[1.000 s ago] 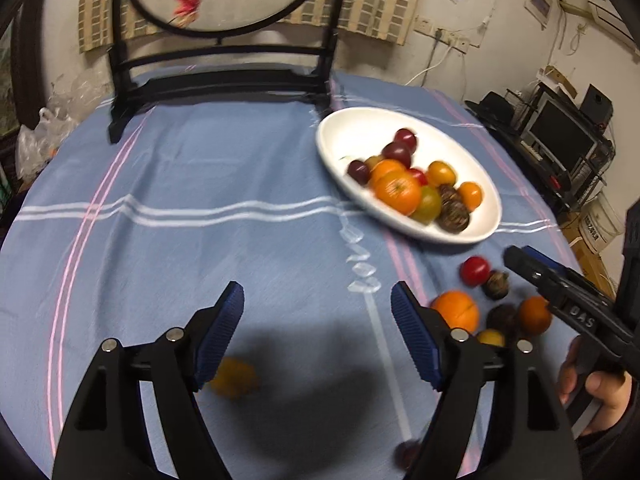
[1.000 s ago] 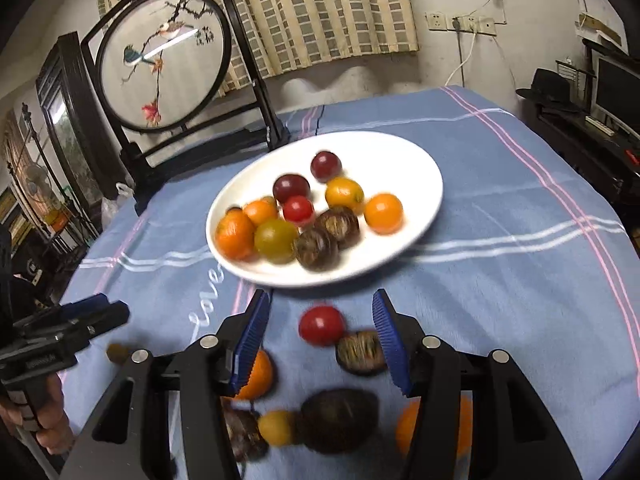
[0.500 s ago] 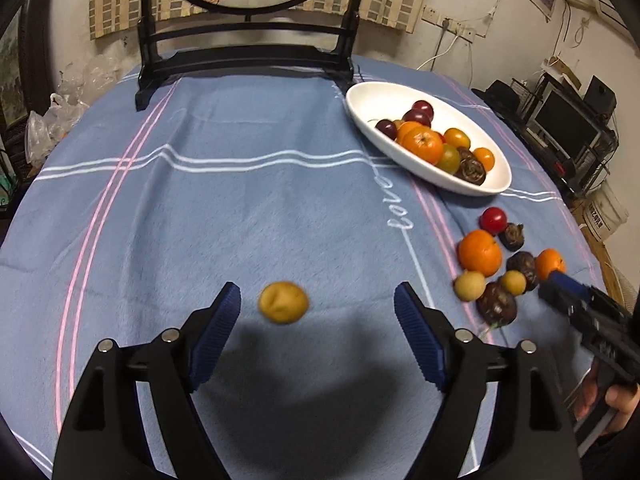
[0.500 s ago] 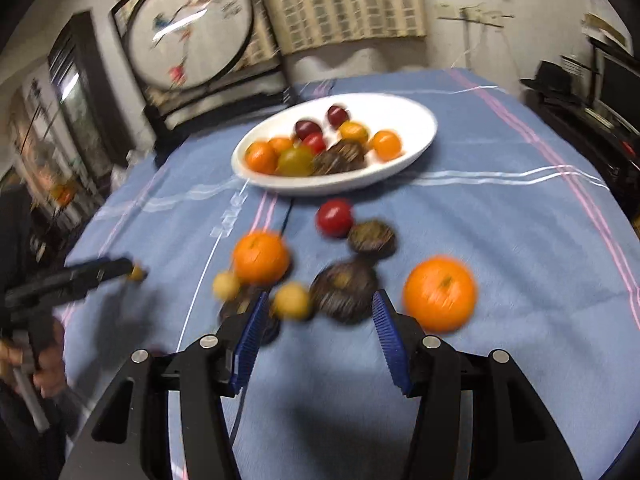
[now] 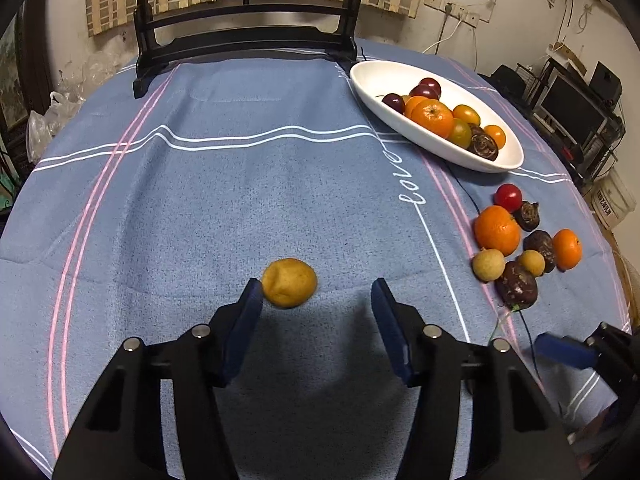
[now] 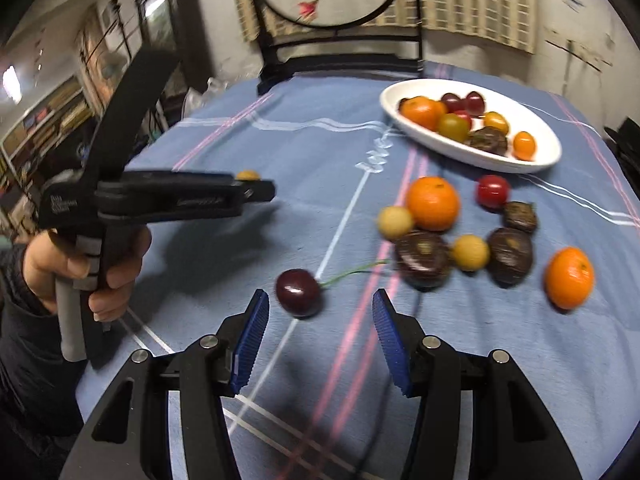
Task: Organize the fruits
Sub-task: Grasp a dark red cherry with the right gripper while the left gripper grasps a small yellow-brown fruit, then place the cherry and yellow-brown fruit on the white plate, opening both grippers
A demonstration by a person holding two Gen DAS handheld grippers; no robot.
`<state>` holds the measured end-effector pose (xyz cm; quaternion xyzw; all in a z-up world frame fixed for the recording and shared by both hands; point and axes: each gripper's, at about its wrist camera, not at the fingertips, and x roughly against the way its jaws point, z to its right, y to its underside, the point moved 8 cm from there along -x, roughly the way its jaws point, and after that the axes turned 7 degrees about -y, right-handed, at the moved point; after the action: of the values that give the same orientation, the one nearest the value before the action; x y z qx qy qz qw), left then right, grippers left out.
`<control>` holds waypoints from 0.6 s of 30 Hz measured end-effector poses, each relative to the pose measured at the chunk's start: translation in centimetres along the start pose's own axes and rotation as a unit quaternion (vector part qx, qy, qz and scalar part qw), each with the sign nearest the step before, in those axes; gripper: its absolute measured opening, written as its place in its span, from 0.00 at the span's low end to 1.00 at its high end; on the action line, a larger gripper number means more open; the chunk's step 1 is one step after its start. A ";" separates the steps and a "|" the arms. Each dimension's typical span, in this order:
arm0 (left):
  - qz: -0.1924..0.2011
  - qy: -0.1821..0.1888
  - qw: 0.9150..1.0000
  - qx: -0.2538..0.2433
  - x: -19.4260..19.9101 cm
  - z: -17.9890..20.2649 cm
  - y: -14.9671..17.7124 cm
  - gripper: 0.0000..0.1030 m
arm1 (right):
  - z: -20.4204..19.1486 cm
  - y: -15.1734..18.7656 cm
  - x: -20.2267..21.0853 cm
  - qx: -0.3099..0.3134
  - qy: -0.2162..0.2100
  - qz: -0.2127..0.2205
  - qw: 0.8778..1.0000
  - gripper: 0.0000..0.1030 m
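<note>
A small yellow-brown fruit [image 5: 288, 282] lies alone on the blue cloth. My left gripper [image 5: 317, 296] is low over it with jaws closing; the fruit sits just ahead of the fingertips, close to the left pad, and is not pinched. A dark red cherry [image 6: 298, 292] with a green stem lies just in front of my right gripper [image 6: 320, 306], near its left pad; those jaws stand open and hold nothing. A white oval plate [image 5: 372, 76] at the far right carries several fruits. Beside it on the cloth is a loose pile with a large orange [image 5: 497, 230].
A black wooden stand [image 5: 244, 40] with a round painted screen occupies the table's far edge. In the right wrist view a hand [image 6: 80, 264] grips the left tool at the left. A monitor and shelves [image 5: 572, 112] stand beyond the table at the right.
My left gripper has sunk toward the yellow-brown fruit and its jaws have narrowed. My right gripper has swung left, away from the fruit pile, and now faces the cherry.
</note>
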<state>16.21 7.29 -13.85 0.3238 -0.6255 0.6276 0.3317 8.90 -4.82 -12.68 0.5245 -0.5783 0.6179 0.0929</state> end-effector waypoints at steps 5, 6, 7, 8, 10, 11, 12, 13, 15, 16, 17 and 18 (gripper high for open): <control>-0.007 0.000 1.000 -0.004 -0.4 0.0 0.2 0.53 | -1.0 -0.2 -2.5 0.010 0.006 -0.028 1.000 0.49; -0.008 -0.003 1.000 -0.005 -0.5 0.0 0.3 0.53 | -1.0 -0.3 -2.8 0.008 0.005 -0.031 0.999 0.39; -0.009 -0.005 1.000 -0.005 -0.6 0.0 0.3 0.53 | -0.7 -0.4 -3.1 0.002 0.005 -0.033 0.999 0.34; -0.011 -0.006 1.000 -0.005 -0.7 -0.1 0.3 0.53 | -0.6 -0.5 -3.0 -0.002 0.005 -0.030 1.000 0.29; -0.012 -0.007 1.000 -0.003 -0.9 -0.2 0.3 0.53 | -0.3 -0.6 -2.9 -0.010 -0.002 -0.026 1.000 0.28; -0.010 -0.009 1.000 -0.005 -0.9 -0.1 0.3 0.53 | -0.2 -0.6 -2.8 -0.013 -0.004 -0.023 1.000 0.28; -0.009 -0.012 1.000 -0.006 -1.0 -0.1 0.2 0.53 | -0.1 -0.7 -2.6 -0.015 -0.006 -0.017 1.000 0.28; -0.008 -0.015 1.000 -0.008 -1.0 -0.1 0.2 0.52 | -0.1 -0.7 -2.2 -0.016 -0.006 -0.011 1.000 0.28; -0.005 -0.019 1.000 -0.010 -1.1 -0.1 0.1 0.52 | 0.0 -0.5 -1.6 -0.017 -0.010 -0.006 1.000 0.28; -0.005 -0.019 1.000 -0.008 -1.1 -0.2 0.1 0.52 | 0.1 -0.3 -1.3 -0.021 -0.013 -0.003 1.000 0.28; -0.004 -0.020 1.000 -0.007 -1.1 -0.2 0.1 0.52 | 0.3 -0.2 -1.1 -0.023 -0.015 -0.002 1.000 0.28; -0.002 -0.021 1.000 -0.005 -1.1 -0.3 0.0 0.52 | 0.3 0.0 -0.8 -0.024 -0.016 0.000 1.000 0.28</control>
<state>16.88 7.59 -14.78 0.3360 -0.6349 0.6168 0.3218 9.42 -4.70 -13.38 0.5322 -0.5947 0.5949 0.0961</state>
